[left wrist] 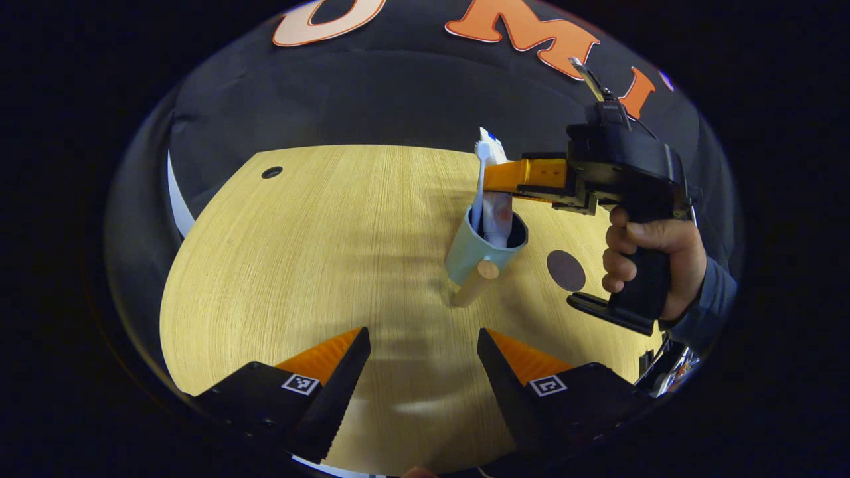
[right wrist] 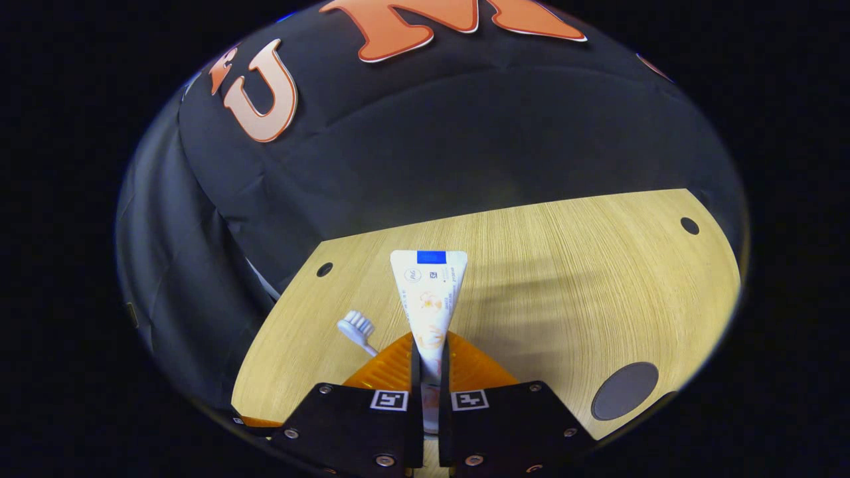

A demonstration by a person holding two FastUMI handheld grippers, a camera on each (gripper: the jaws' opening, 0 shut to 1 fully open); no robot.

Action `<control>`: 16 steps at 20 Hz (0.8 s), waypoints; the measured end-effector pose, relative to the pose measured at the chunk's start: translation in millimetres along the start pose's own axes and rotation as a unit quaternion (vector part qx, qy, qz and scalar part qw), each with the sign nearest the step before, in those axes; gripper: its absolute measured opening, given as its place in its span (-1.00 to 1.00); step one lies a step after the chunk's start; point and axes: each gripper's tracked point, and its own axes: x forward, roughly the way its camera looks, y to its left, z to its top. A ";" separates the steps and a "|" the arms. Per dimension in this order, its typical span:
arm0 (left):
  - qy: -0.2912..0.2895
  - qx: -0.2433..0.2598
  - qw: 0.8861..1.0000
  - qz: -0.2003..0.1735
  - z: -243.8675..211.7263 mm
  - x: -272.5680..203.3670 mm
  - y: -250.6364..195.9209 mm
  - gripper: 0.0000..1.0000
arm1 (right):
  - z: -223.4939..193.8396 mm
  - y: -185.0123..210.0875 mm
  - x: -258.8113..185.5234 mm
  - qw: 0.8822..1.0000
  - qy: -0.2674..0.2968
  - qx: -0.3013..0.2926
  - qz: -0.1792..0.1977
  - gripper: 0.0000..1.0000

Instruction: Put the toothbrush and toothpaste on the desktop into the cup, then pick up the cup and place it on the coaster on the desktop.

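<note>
gripping toothpaste [right wrist: 428, 309] over cup [left wrist: 483, 251], right gripper [right wrist: 429, 362] (hand [left wrist: 654, 255] level).

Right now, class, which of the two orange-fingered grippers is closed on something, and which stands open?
The right gripper is closed, both fingers pressing the white toothpaste tube standing in the pale blue cup. The left gripper stands open, fingers wide apart above the wooden desktop.
</note>
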 end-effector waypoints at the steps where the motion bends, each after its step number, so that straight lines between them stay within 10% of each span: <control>1: 0.000 0.000 1.000 -0.001 0.0 0.1 -0.6 0.96 | -0.6 0.0 -1.5 1.000 -0.003 -0.004 -0.001 -0.81; 16: 0.004 0.006 1.000 -0.009 16.8 -2.1 -3.6 0.97 | -29.4 -0.7 -13.3 0.998 -0.006 -0.061 -0.019 -0.59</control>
